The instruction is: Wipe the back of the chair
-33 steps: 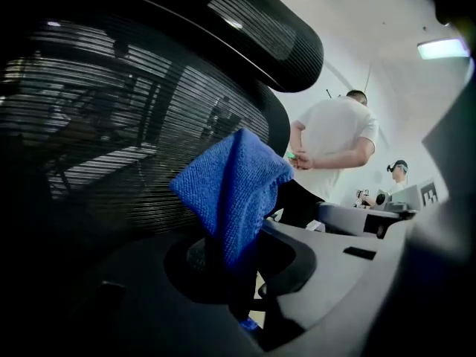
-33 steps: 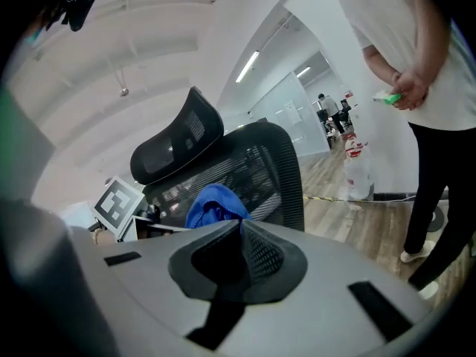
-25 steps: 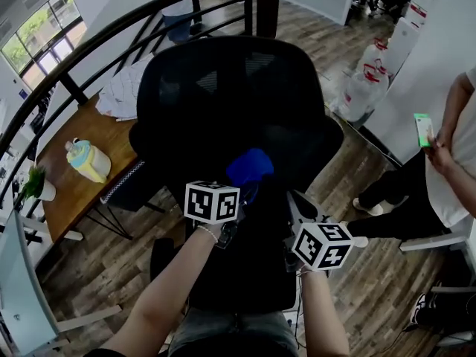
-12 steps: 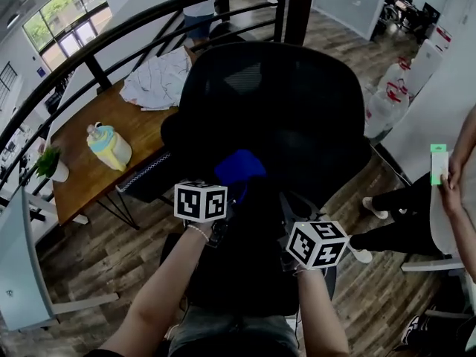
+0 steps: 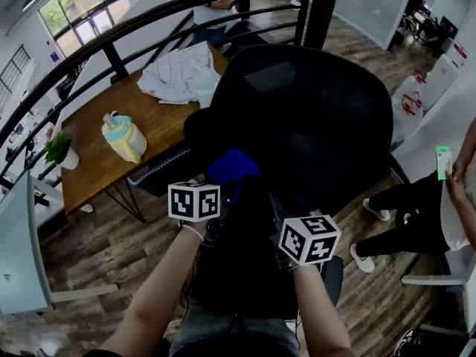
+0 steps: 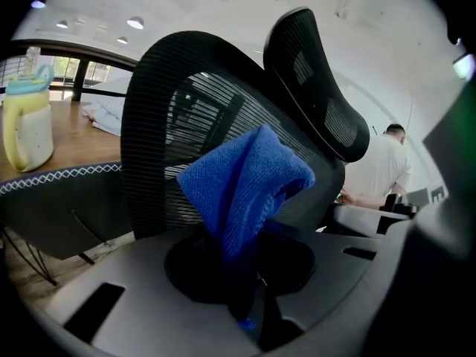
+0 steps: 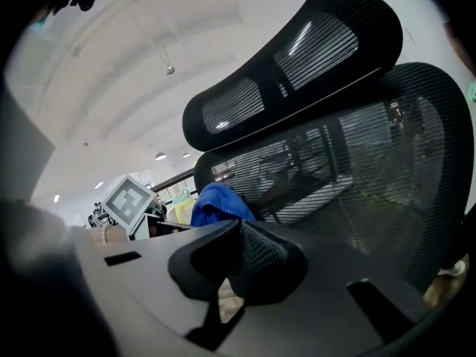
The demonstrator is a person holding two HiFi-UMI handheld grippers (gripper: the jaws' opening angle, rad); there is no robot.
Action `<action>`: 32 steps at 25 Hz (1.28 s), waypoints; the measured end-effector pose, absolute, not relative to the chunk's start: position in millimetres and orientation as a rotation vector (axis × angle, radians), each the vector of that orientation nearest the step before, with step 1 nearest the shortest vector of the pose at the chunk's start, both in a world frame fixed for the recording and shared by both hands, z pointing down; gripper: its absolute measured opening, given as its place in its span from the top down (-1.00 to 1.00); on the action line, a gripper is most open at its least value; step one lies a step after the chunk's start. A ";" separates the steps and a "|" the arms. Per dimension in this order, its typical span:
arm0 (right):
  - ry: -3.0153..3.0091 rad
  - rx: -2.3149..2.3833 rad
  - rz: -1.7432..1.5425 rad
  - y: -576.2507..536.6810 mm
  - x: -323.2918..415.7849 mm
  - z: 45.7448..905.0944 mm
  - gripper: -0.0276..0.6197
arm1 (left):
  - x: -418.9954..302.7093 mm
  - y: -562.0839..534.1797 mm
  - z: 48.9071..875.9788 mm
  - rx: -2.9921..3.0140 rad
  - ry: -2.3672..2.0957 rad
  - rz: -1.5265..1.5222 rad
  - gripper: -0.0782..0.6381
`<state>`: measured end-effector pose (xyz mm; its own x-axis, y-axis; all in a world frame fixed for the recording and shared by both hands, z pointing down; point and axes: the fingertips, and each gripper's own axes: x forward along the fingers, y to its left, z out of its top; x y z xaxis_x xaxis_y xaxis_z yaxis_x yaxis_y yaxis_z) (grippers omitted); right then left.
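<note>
Blue cloth (image 6: 245,188) is pinched at its lower end by the left gripper (image 6: 249,314), whose jaws are pressed onto the fabric, the bunched free end standing up at frame centre. The black mesh chair back (image 6: 160,125) is seen straight ahead of that cloth, just behind it; contact cannot be confirmed. The back's long axis is read as running from lower left up towards the headrest (image 6: 316,88) at upper right, leaning rightwards, its broad face turned to the grippers. The right gripper (image 7: 239,262) is held with jaws pressed together on nothing, the mesh filling the right of its view. The left gripper is judged the better placed for the wipe.
</note>
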<state>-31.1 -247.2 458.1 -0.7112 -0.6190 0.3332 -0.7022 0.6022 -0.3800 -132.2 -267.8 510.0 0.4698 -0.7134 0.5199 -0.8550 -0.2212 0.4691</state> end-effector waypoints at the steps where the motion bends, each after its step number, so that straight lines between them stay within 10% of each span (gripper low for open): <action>1: -2.659 1.094 0.743 -245.9 -36.0 459.2 0.82 | -136.7 -266.9 510.4 1.988 -1.305 0.245 0.57; 20: -2.617 1.139 0.813 -229.4 -32.8 476.8 0.82 | -190.7 -246.3 517.7 1.922 -1.409 0.215 0.57; 32: -2.534 1.355 0.922 -209.8 37.3 499.8 0.82 | -96.1 -212.2 534.7 2.113 -1.217 0.389 0.58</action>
